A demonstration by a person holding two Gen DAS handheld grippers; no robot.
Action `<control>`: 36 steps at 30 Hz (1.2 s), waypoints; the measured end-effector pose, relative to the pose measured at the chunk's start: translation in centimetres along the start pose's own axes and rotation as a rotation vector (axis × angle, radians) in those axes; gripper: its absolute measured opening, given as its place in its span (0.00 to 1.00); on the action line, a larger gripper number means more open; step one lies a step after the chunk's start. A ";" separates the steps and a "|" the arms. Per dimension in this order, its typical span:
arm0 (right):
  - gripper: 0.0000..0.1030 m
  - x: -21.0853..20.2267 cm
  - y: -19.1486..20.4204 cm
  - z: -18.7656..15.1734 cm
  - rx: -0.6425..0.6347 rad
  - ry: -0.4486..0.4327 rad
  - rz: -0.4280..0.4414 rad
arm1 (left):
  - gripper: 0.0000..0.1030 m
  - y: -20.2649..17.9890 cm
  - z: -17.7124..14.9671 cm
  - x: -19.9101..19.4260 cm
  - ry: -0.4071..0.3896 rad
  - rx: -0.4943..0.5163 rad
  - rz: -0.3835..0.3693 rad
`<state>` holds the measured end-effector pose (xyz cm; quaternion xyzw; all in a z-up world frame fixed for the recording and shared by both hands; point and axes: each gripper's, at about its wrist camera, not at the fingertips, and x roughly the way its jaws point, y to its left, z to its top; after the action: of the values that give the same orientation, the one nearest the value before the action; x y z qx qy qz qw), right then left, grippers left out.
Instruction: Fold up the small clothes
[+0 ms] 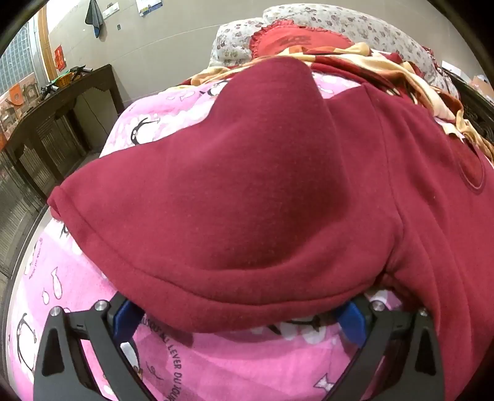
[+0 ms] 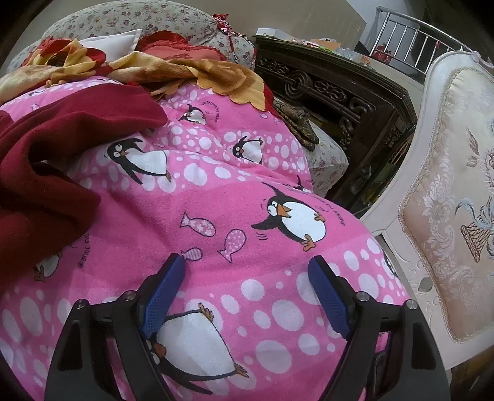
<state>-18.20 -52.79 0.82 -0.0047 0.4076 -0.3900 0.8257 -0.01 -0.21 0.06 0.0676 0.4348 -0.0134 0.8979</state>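
Observation:
A dark red fleece garment [image 1: 262, 197] lies spread on a pink penguin-print blanket [image 1: 216, 364]. In the left wrist view it fills most of the frame, and its folded hem drapes over my left gripper [image 1: 237, 314]. The jaws stand wide apart and the fingertips are hidden under the hem, not closed on it. In the right wrist view the same garment [image 2: 46, 172] lies bunched at the left. My right gripper [image 2: 247, 268] is open and empty over the bare blanket [image 2: 247, 197], to the right of the garment and apart from it.
A yellow and red blanket [image 2: 185, 74], a red frilled cushion [image 1: 296, 40] and floral pillows [image 2: 129, 18] lie at the far end. A dark carved wooden cabinet [image 2: 333, 89] and a cream upholstered chair [image 2: 447, 200] stand to the right. A dark sideboard [image 1: 52, 123] stands left.

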 end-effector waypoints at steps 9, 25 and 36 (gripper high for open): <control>0.83 0.0 0.0 0.0 -0.001 0.000 0.000 | 0.99 0.6 0.2 -1.2 0.078 -0.026 -0.049; 0.79 -6.5 -3.6 2.4 -0.071 0.058 0.209 | 0.98 -2.7 0.0 -13.3 -0.093 0.130 -0.145; 0.80 -25.5 -8.7 10.0 -0.205 -0.122 0.461 | 0.98 -7.3 0.1 -15.6 -0.129 0.188 -0.226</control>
<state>-26.27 -45.41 27.43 -0.0185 0.3849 -0.1470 0.9110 -10.19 -7.97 11.54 0.1008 0.3781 -0.1594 0.9063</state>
